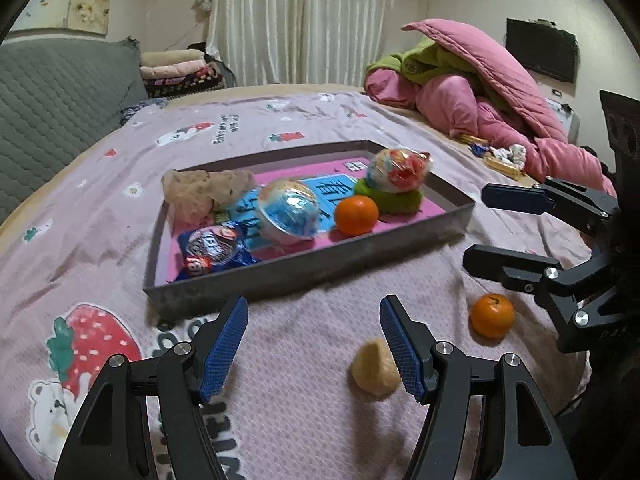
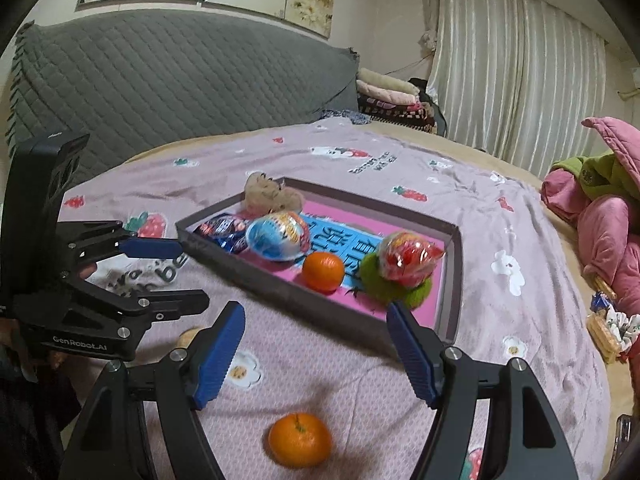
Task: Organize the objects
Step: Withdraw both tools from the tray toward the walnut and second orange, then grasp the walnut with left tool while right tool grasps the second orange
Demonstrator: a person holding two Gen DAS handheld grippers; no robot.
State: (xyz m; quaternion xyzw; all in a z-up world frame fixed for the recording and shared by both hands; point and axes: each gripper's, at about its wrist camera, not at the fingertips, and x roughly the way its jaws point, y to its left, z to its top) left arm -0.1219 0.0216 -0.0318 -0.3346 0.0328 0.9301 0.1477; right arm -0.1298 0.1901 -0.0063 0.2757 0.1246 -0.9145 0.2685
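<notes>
A grey tray (image 1: 256, 280) (image 2: 452, 280) with a pink and blue liner lies on the bed. In it are an orange (image 1: 356, 215) (image 2: 322, 271), a blue toy egg (image 1: 287, 212) (image 2: 278, 235), a red-and-white wrapped ball (image 1: 400, 170) (image 2: 406, 258) on a green plush ring, a blue snack packet (image 1: 212, 248) and a beige plush (image 1: 204, 192). A loose orange (image 1: 492, 315) (image 2: 300, 439) and a tan lump (image 1: 374, 370) lie on the blanket. My left gripper (image 1: 314, 348) (image 2: 184, 276) is open, the lump by its right finger. My right gripper (image 2: 316, 356) (image 1: 476, 228) is open above the loose orange.
A pink strawberry-print blanket (image 1: 304, 120) covers the bed. A pink and green quilt heap (image 1: 472, 88) lies at the far right with snack packets (image 1: 500, 158) beside it. A grey quilted headboard (image 2: 160, 80) and folded blankets (image 2: 392, 96) stand behind.
</notes>
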